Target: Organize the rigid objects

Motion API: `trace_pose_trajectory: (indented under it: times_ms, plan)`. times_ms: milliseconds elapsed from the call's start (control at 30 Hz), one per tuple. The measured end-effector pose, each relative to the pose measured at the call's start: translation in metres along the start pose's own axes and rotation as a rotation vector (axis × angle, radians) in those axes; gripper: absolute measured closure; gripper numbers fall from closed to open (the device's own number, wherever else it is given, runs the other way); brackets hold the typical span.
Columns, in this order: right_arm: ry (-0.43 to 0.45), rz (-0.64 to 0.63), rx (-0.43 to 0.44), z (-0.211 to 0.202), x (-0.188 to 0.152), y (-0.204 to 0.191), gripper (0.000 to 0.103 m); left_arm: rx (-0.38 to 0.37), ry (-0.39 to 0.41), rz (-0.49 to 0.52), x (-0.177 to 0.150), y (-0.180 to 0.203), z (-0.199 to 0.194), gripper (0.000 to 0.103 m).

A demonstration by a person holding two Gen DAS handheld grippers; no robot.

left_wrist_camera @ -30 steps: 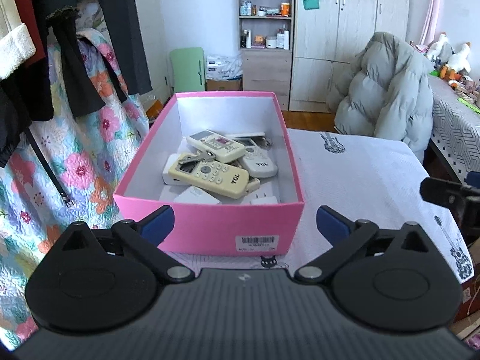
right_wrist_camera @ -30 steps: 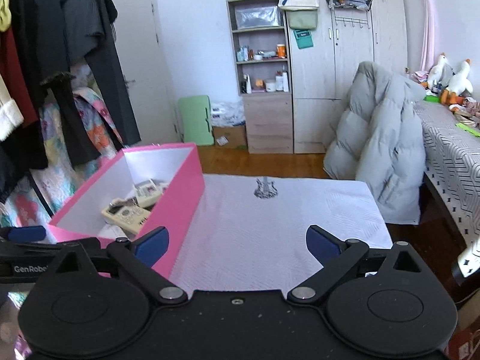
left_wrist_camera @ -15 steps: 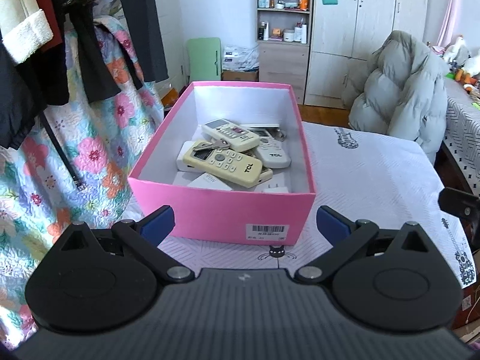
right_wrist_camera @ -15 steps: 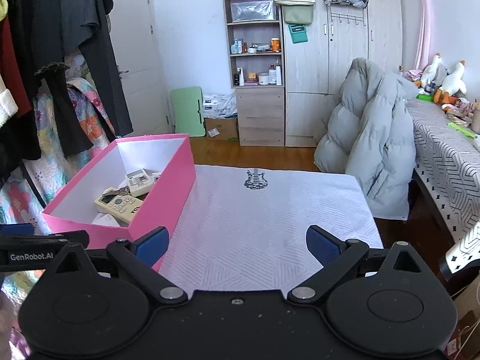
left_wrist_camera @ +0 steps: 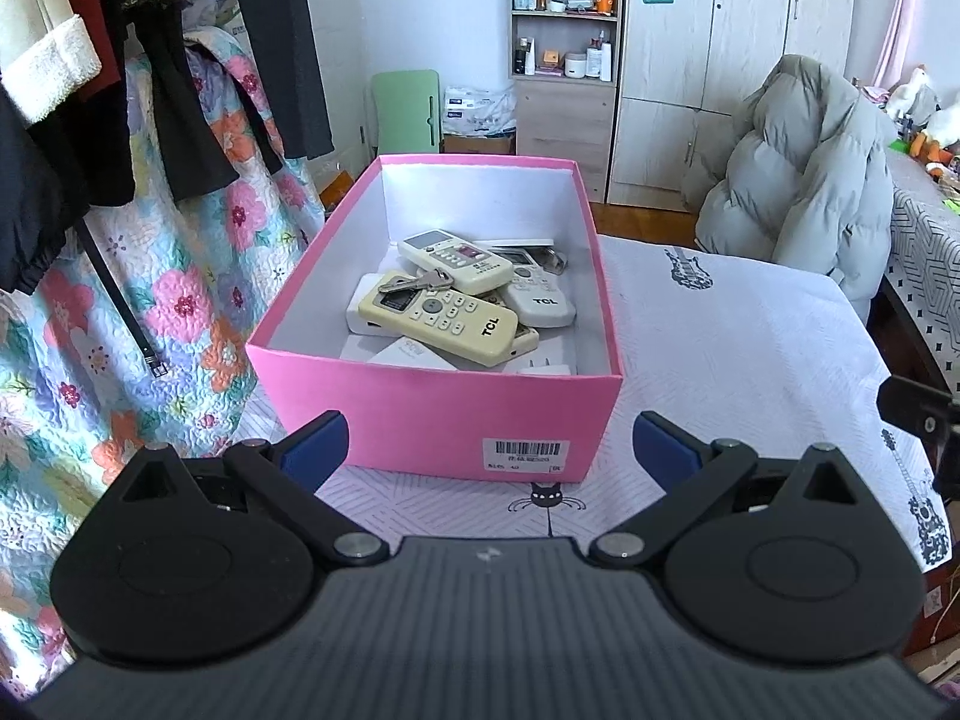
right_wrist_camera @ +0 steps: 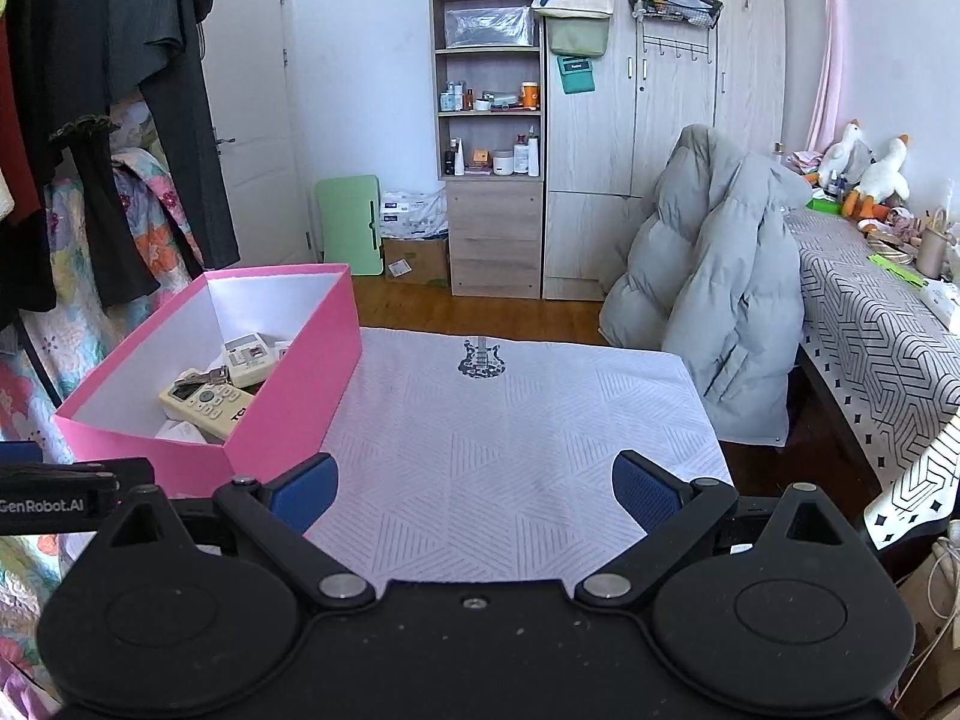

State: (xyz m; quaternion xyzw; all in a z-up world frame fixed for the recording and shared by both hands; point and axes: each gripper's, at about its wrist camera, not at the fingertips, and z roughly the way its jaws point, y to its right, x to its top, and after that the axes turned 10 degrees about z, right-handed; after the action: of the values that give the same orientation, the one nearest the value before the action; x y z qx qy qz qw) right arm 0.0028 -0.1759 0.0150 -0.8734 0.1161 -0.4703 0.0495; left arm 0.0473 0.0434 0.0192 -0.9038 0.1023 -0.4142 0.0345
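The open pink cardboard box (left_wrist_camera: 441, 426) sat at the near left of the white patterned tablecloth (right_wrist_camera: 510, 420), holding a jumble of remotes: a cream TCL remote control (left_wrist_camera: 438, 318) on top with a silver key (left_wrist_camera: 420, 283) lying across its far end, and a white remote (left_wrist_camera: 457, 260) behind it. The left gripper (left_wrist_camera: 489, 444) hovered before the box's near wall, fingers spread and empty. The right gripper (right_wrist_camera: 474, 486) hung over bare cloth, likewise spread. Judging by this, either the sorting was finished or unloading was about to start; the next reach would call for descending into the box.
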Motion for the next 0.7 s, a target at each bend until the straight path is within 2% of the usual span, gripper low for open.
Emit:
trace_pose_trajectory:
  times_ms: [700]
  plan:
    - [-0.009,-0.002,0.008,-0.0025,-0.0057,-0.0055,0.003,0.018,0.022,-0.003,-0.0064,0.0041,-0.0014,0.000]
